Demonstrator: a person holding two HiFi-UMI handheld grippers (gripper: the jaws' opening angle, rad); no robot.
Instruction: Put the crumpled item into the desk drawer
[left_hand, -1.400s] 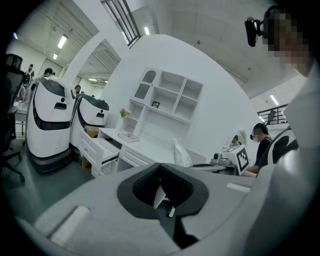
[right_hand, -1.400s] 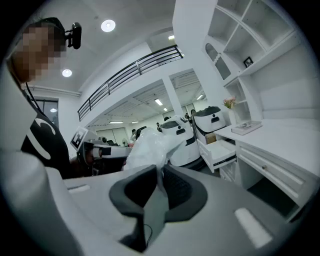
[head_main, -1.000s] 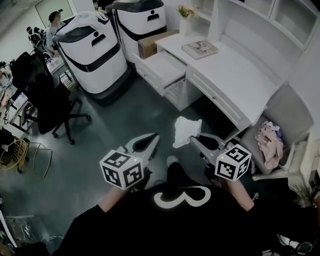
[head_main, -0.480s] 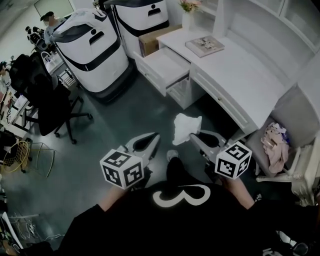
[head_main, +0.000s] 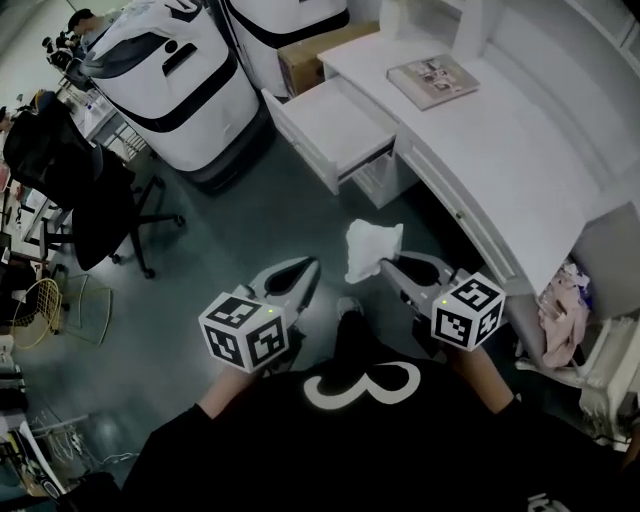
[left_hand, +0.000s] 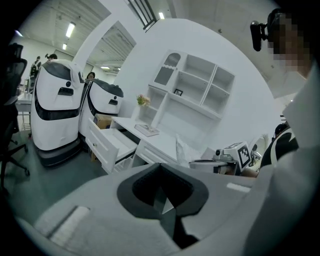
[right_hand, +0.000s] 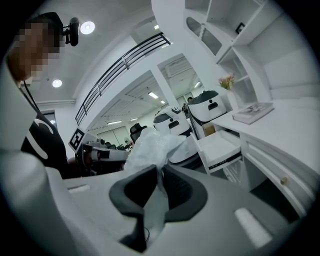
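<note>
A crumpled white sheet (head_main: 371, 246) hangs from my right gripper (head_main: 386, 268), which is shut on its lower edge; in the right gripper view the crumpled sheet (right_hand: 150, 150) rises between the dark pads. My left gripper (head_main: 306, 272) is held beside it, shut, with nothing between its pads (left_hand: 161, 195). The white desk (head_main: 520, 150) stands ahead to the right, and its open drawer (head_main: 330, 125) juts out toward the floor at the desk's left end, some way beyond both grippers. The open drawer (right_hand: 220, 148) looks bare inside.
A book (head_main: 432, 80) lies on the desk top. Two large white machines (head_main: 175, 85) stand left of the drawer, with a cardboard box (head_main: 315, 55) behind it. A black office chair (head_main: 85, 195) sits at the left. Clothes lie on a chair (head_main: 565, 310) at the right.
The view has shifted forward: the desk and open drawer now sit lower and closer in the head view. Both grippers keep their pose, the right one still holding the sheet.
</note>
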